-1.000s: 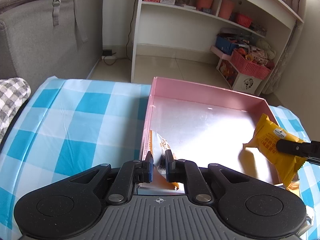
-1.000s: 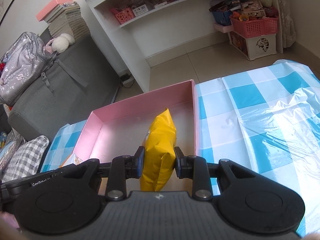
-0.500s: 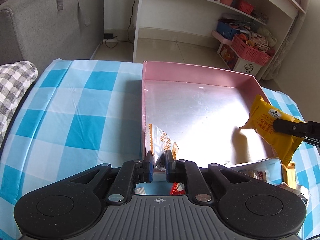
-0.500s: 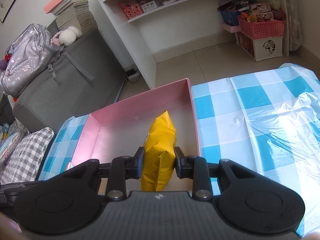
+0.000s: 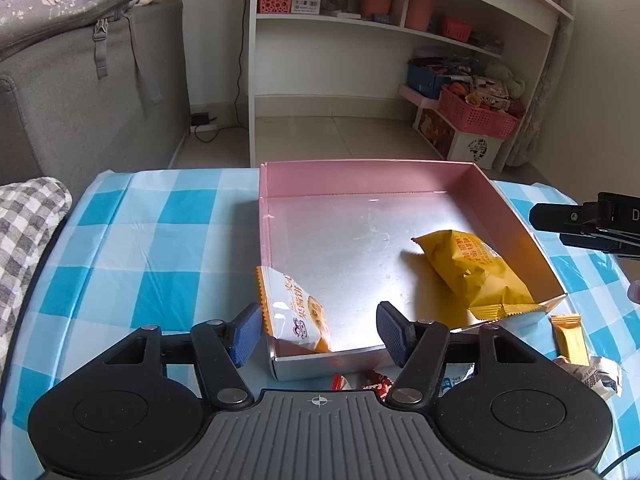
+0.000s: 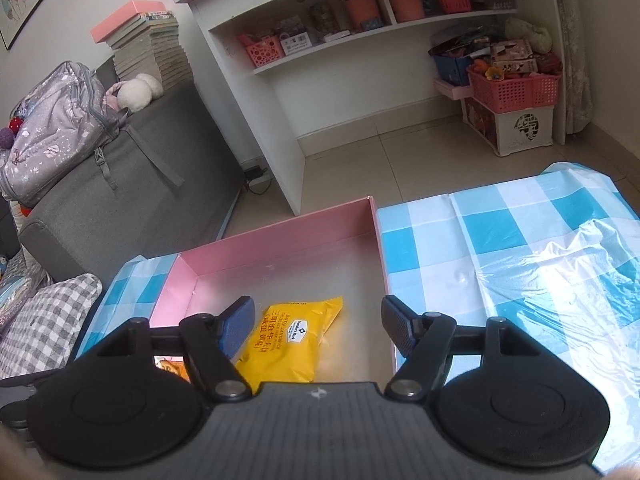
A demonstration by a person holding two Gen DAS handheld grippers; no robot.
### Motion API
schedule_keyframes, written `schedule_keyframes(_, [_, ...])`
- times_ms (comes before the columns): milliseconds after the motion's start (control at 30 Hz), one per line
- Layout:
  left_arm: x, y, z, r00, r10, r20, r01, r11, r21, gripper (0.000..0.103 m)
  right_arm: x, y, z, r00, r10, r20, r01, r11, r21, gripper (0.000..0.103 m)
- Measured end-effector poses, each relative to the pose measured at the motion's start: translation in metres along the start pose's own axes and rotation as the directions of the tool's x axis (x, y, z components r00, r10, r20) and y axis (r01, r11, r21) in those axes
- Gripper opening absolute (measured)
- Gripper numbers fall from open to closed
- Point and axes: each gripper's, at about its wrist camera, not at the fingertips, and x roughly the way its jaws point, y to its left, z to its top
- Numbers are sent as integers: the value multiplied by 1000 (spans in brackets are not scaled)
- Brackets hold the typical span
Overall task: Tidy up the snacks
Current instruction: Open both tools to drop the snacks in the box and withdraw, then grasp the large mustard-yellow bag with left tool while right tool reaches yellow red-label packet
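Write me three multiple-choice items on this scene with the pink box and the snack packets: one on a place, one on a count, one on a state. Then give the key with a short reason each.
1. Where does the yellow packet lie?
A. on the checked cloth
B. inside the pink box, near its right wall
C. on the shelf

2. How many packets are inside the box?
A. two
B. four
C. none

3. How do the right tongs stand?
A. clamped on the yellow packet
C. shut with nothing between
B. open, the packet lying free below

Key:
1 B, the left wrist view shows it flat on the box floor by the right wall.
2 A, only the yellow one and the white and orange packet are in it.
3 B, the jaws have just been opening, and the pads stand clear of the packet.
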Motion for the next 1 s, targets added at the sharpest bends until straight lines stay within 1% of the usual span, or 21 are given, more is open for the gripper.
schedule_keyframes(100, [-8,1,-1,1000,-10,0,10,1000,-8,72,-7,0,1,1000,0,-9,0,1000,-11,77])
schedule_keyframes(167, [-14,2,-3,1000,-13,0,13,1000,-5,79,-14,1,0,1000,-7,-14,7,1000,-29,82])
schedule_keyframes(233, [-21,1,-6,1000,-11,-3,11,1000,8,82,-20,1,-1,1000,-16,-18,15,999,-45,89])
schedule_keyframes(333, [-31,0,-12,1000,-12,-10,12,1000,24,86,-31,2,-3,1000,-18,-25,16,998,-65,95])
schedule_keyframes(433, [-43,-1,-21,1000,-17,-17,17,999,41,90,-40,3,-7,999,-14,-36,11,996,-91,100])
schedule_keyframes(533, [-53,2,-31,999,-25,-26,26,999,43,93,-49,4,-15,999,-11,-52,4,992,-130,103])
schedule_keyframes(733, [-66,8,-52,998,-36,-50,38,998,39,95,-64,6,-34,996,-15,-83,-2,980,-200,103])
schedule_keyframes(1000, [-76,16,-83,998,-18,-68,24,996,88,96,-81,10,-65,994,15,-105,-42,966,-255,103])
